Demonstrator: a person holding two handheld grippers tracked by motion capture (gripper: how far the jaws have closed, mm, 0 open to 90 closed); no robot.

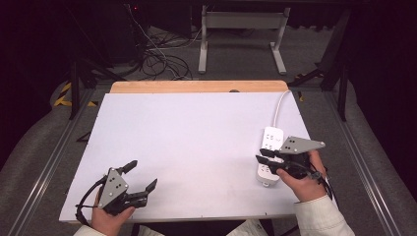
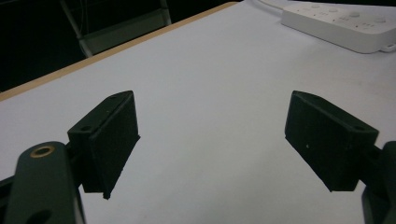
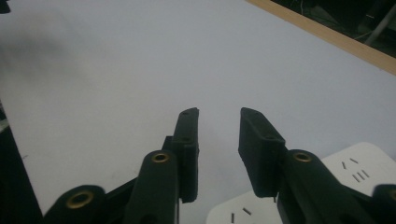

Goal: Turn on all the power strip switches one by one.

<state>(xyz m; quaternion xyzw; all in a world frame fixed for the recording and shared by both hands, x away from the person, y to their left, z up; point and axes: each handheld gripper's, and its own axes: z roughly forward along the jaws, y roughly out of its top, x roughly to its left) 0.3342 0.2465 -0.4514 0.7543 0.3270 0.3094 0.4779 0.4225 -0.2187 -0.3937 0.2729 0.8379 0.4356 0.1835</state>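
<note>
The power strip (image 1: 268,156) lies at the tabletop's (image 1: 187,147) right edge. The right tool (image 1: 268,160) hovers above it, narrowly parted and empty; the left tool (image 1: 142,176) gapes, idle. Next, probably descend and grip the strip.

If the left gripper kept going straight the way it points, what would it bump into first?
Probably nothing close: the left gripper has open jaws over the bare white table. Far ahead, toward the right, lies the white power strip, which it might reach.
</note>
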